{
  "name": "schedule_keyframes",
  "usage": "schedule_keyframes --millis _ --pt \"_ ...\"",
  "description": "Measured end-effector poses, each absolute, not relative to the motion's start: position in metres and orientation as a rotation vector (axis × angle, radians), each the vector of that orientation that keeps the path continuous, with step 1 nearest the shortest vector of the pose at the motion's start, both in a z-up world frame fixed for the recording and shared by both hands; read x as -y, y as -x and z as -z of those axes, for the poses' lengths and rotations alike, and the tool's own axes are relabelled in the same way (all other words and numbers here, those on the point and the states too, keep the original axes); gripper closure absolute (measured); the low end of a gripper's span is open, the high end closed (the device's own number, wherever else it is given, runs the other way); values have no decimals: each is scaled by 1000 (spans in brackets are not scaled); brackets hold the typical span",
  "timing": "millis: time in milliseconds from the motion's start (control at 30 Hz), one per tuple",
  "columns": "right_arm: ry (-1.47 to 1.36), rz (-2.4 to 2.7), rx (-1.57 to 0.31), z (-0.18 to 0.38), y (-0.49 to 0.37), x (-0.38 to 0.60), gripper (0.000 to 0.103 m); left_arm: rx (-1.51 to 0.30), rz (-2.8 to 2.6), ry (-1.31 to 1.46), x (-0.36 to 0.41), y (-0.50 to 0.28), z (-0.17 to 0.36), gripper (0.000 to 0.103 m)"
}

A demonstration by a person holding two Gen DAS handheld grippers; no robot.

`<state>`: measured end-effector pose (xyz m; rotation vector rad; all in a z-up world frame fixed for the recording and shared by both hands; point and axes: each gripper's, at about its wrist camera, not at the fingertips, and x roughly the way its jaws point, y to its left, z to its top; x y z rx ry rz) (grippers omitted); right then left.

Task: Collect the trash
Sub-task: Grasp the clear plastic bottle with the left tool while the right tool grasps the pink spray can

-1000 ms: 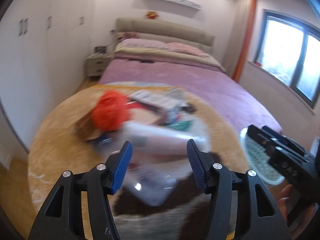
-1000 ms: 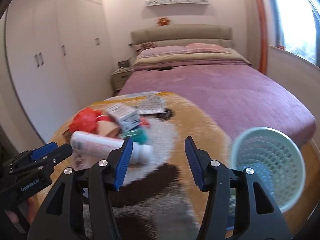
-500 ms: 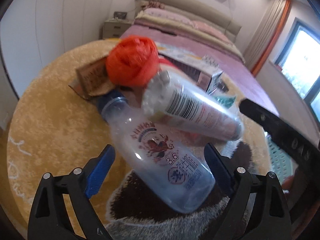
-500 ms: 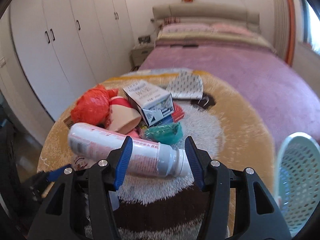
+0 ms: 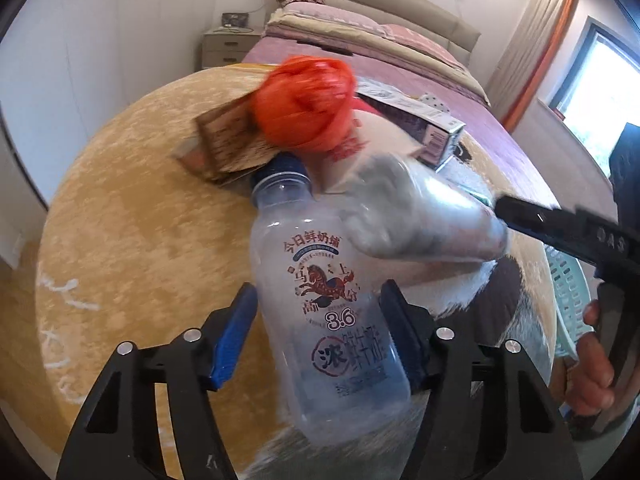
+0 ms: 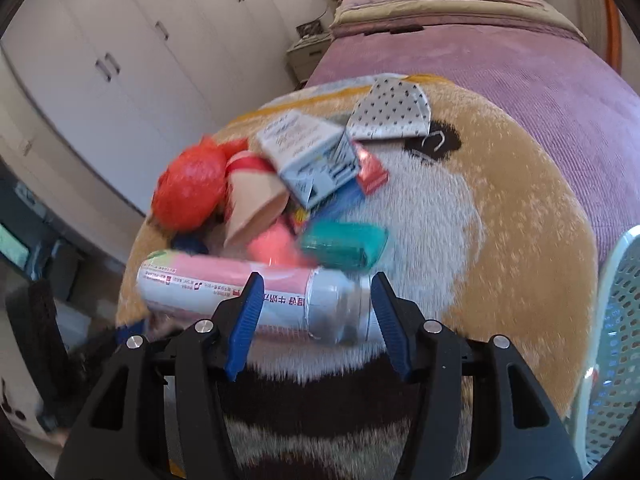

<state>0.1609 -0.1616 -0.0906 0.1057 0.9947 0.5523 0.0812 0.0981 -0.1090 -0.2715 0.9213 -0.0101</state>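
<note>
A pile of trash lies on a round rug. In the left wrist view my left gripper (image 5: 320, 316) is open with a clear plastic milk bottle (image 5: 328, 304) lying between its fingers. Behind it are an orange bag ball (image 5: 306, 106), brown card (image 5: 228, 140) and a pink-and-white bottle (image 5: 420, 216). In the right wrist view my right gripper (image 6: 318, 312) is open around the cap end of the pink-and-white bottle (image 6: 248, 294). Behind it lie a teal packet (image 6: 344, 246), a paper cup (image 6: 252, 204), a carton (image 6: 308, 158) and the orange bag ball (image 6: 190, 190).
A pale green mesh basket (image 6: 616, 340) stands on the rug at the right; it also shows in the left wrist view (image 5: 568, 280). A purple bed (image 6: 500, 64) lies behind the rug. White wardrobes (image 6: 120, 48) line the left wall. A nightstand (image 5: 228, 46) stands by the bed.
Both grippers have moved forward and down onto the pile. The clear bottle now lies between my left fingers and the pink-and-white bottle's cap end between my right fingers.
</note>
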Motion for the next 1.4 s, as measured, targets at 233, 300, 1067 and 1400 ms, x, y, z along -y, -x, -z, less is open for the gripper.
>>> schedule_keyframes --millis 233,300,1067,1400 --pt "37 -670 -1049 101 -99 138 43 -906 -19 308 -125 -68 108 43" --pt "95 -662 -1008 97 -83 130 43 -899 -27 310 -130 -66 108 43" --pt "367 -682 -1082 102 -126 86 54 -884 -26 241 -118 -61 112 43" --pt "160 -523 -1051 107 -98 115 54 -839 -75 165 -102 -50 112 43"
